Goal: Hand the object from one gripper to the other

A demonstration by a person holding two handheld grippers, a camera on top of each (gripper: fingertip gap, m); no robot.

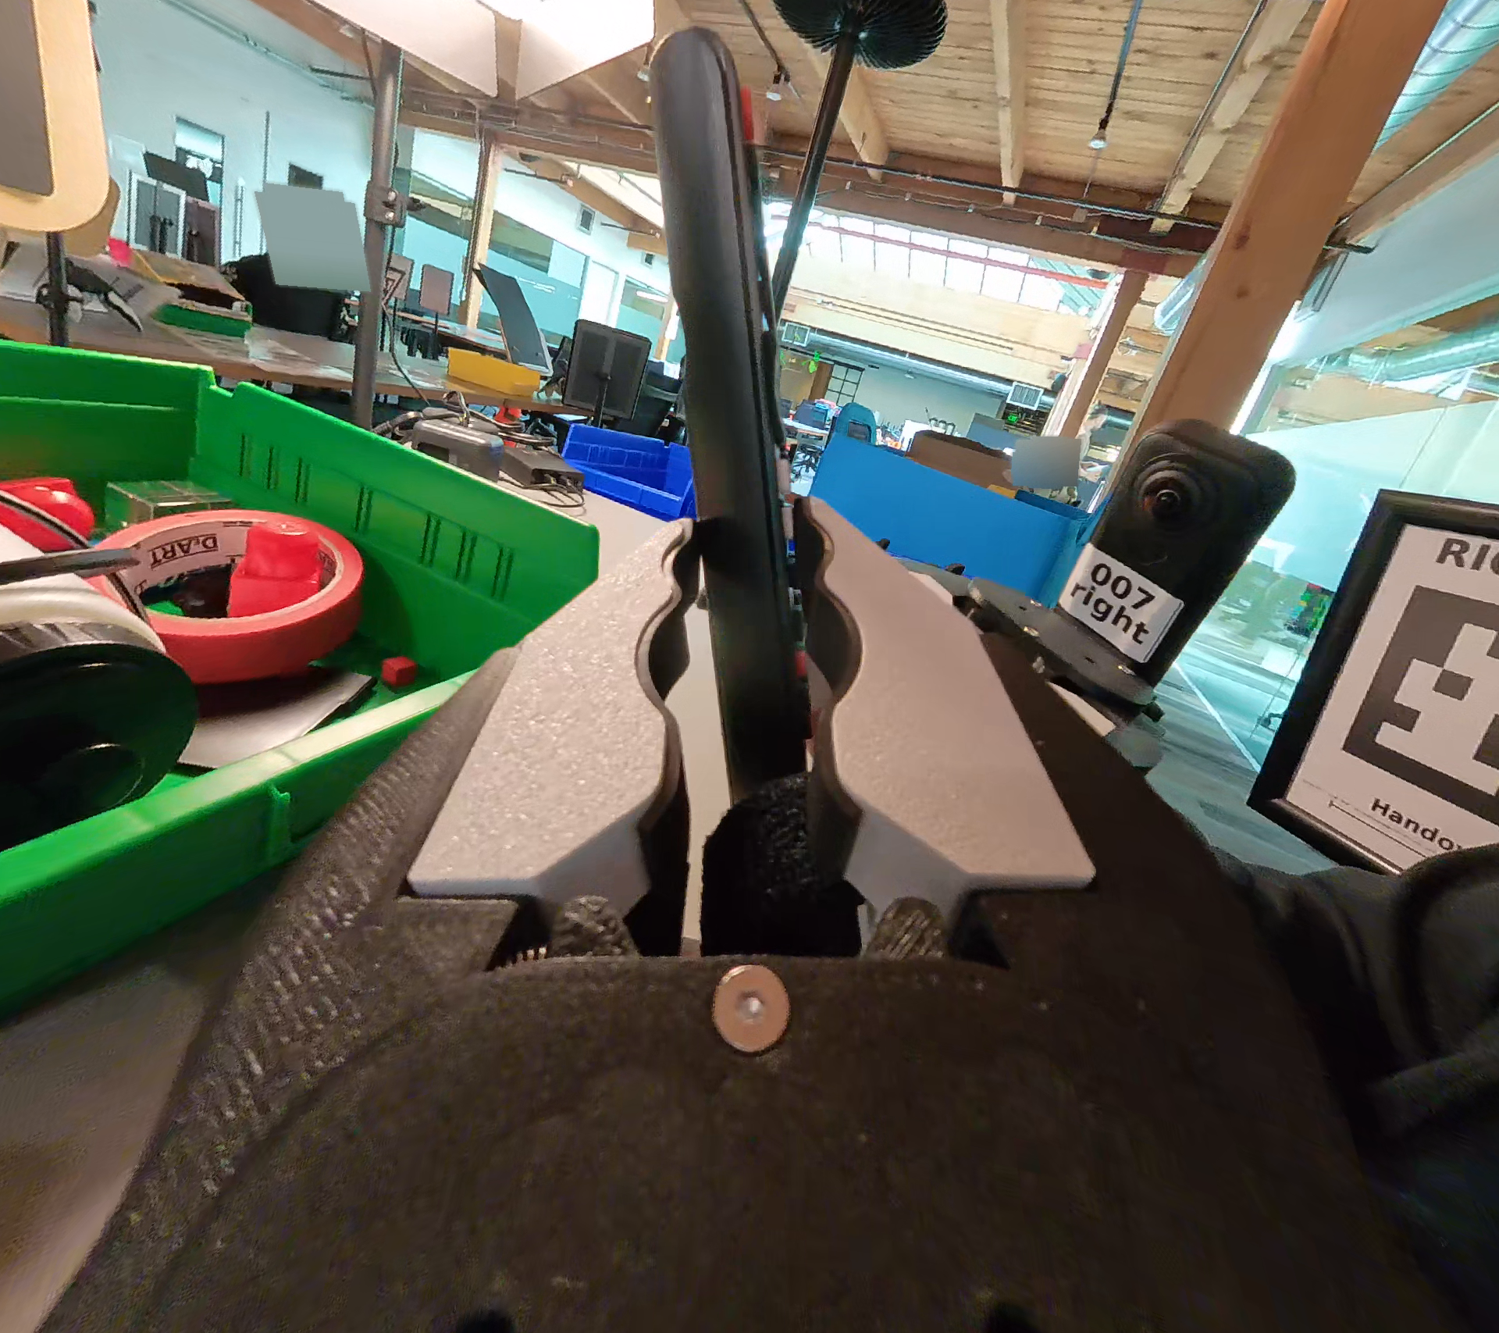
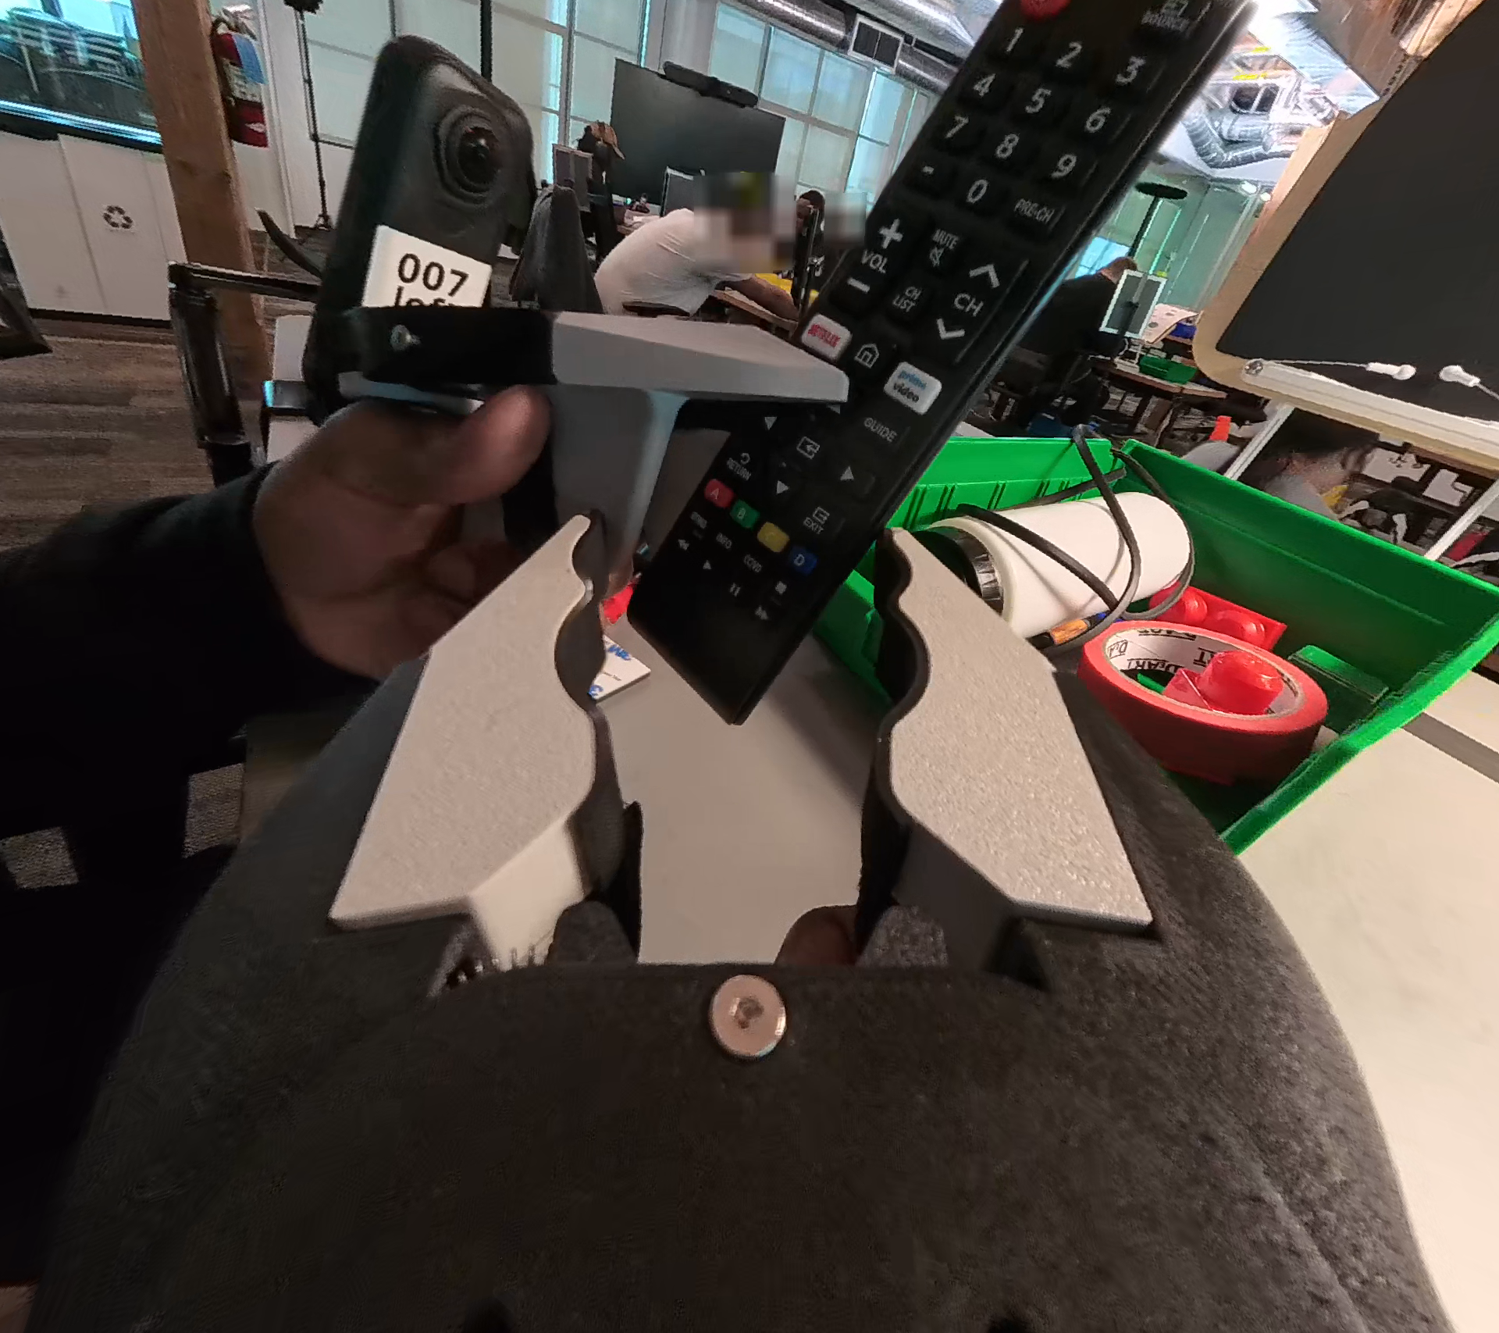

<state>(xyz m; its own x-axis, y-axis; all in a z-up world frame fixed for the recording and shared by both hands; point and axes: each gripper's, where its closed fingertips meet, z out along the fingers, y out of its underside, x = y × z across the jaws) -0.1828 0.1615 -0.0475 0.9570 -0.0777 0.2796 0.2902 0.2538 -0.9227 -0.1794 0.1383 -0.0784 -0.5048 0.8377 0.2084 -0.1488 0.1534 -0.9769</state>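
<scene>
A black remote control (image 1: pixel 706 320) stands nearly upright and edge-on in the left wrist view. My left gripper (image 1: pixel 746 539) is shut on its lower part. In the right wrist view the remote (image 2: pixel 1014 158) tilts up to the right with its buttons facing me. The left gripper (image 2: pixel 835 393), held by a hand (image 2: pixel 381 523), clamps it near the middle. My right gripper (image 2: pixel 740 539) is open. Its grey fingers (image 2: pixel 503 685) stand on either side of the remote's lower end without touching it. Only the right gripper's camera body (image 1: pixel 1176 523) shows in the left wrist view.
A green bin (image 2: pixel 1338 564) on the table (image 2: pixel 1379 969) holds a red tape roll (image 2: pixel 1200 718), a white cylinder (image 2: pixel 1079 556) and a cable. The bin (image 1: pixel 405 507) is left of the left gripper. A framed marker card (image 1: pixel 1395 685) stands right. Blue bins (image 1: pixel 624 466) sit behind. Both grippers' tips are close together, under 4 cm apart.
</scene>
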